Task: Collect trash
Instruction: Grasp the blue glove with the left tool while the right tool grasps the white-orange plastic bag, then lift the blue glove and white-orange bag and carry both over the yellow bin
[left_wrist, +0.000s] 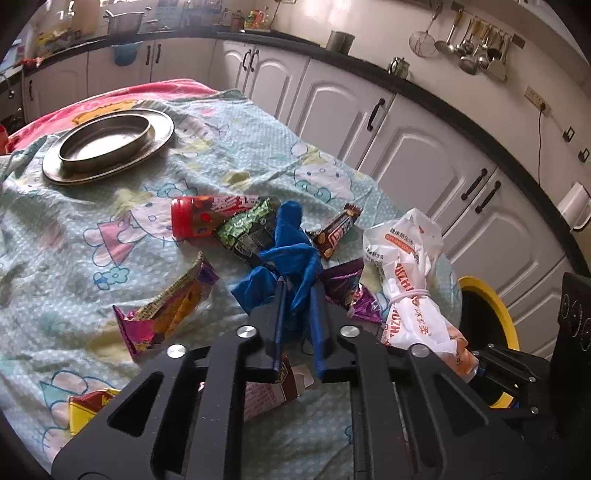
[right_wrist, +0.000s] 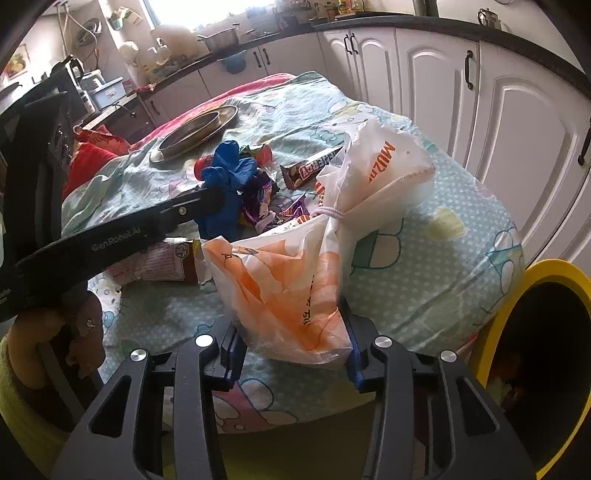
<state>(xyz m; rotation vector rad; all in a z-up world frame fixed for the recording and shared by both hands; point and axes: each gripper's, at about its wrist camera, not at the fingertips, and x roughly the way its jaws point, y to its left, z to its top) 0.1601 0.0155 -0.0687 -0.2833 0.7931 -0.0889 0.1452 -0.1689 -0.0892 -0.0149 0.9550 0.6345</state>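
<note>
My left gripper (left_wrist: 297, 295) is shut on a crumpled blue glove (left_wrist: 291, 251), held just above the table; the glove also shows in the right wrist view (right_wrist: 229, 166). My right gripper (right_wrist: 291, 336) is shut on a white and orange plastic bag (right_wrist: 295, 266) tied with a white band; the bag also shows in the left wrist view (left_wrist: 406, 273). Loose wrappers lie around: a red tube (left_wrist: 199, 218), a green wrapper (left_wrist: 247, 229), a brown candy bar wrapper (left_wrist: 336, 230), a purple wrapper (left_wrist: 351, 288), a pink and yellow wrapper (left_wrist: 166, 314). The yellow-rimmed bin (right_wrist: 535, 332) stands at the table's right edge.
A metal plate with a dish (left_wrist: 107, 144) sits at the far side of the cloth-covered table (left_wrist: 74, 229). A brown and white carton (right_wrist: 159, 262) lies near the front. White cabinets (left_wrist: 424, 155) run along the right.
</note>
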